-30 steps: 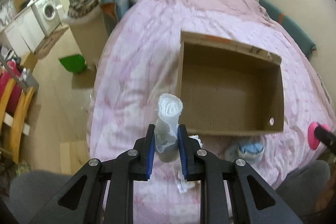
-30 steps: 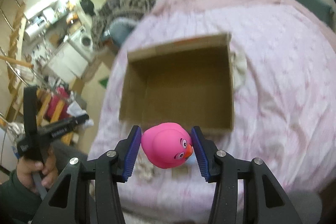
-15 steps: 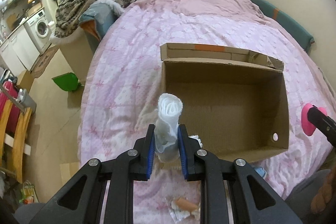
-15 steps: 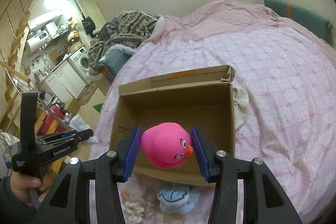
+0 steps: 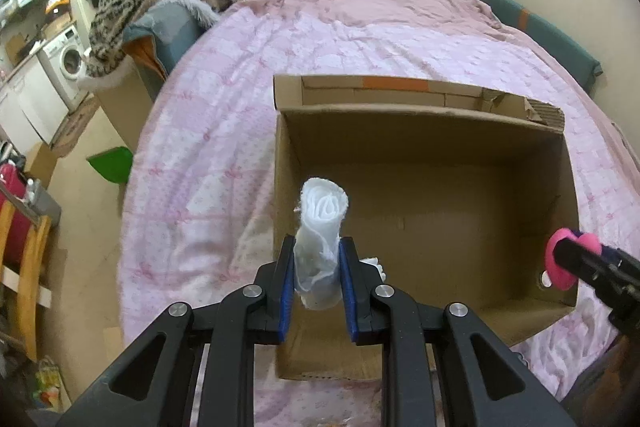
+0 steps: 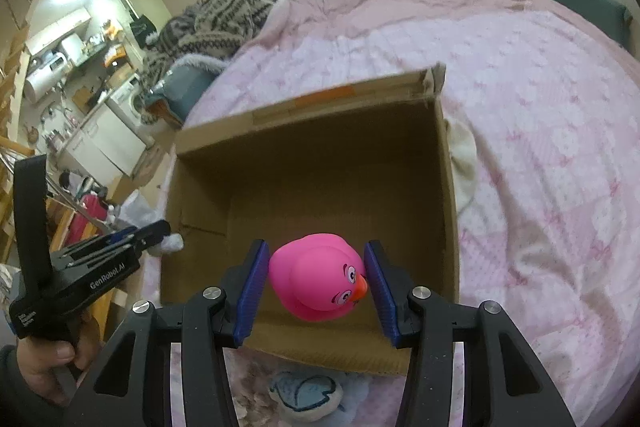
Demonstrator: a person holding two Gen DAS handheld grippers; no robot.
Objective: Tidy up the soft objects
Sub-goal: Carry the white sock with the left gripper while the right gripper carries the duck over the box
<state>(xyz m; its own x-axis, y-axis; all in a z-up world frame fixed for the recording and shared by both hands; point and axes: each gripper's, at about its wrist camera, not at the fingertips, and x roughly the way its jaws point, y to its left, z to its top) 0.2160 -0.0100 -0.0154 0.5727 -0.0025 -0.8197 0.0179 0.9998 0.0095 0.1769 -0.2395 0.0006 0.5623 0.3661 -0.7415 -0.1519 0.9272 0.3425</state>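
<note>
Two loads hang over the empty cardboard box [image 5: 424, 195] on the pink bed: my left gripper [image 5: 316, 279] clamps a rolled white cloth [image 5: 320, 227], my right gripper [image 6: 314, 281] a pink duck [image 6: 316, 275]; I'd lower both before releasing.

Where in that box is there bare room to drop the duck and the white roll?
The whole floor of the cardboard box shows bare between its four walls. The bedspread beyond the box's far flap is also open. It is crowded only at the near wall, where a blue plush lies outside the box.
</note>
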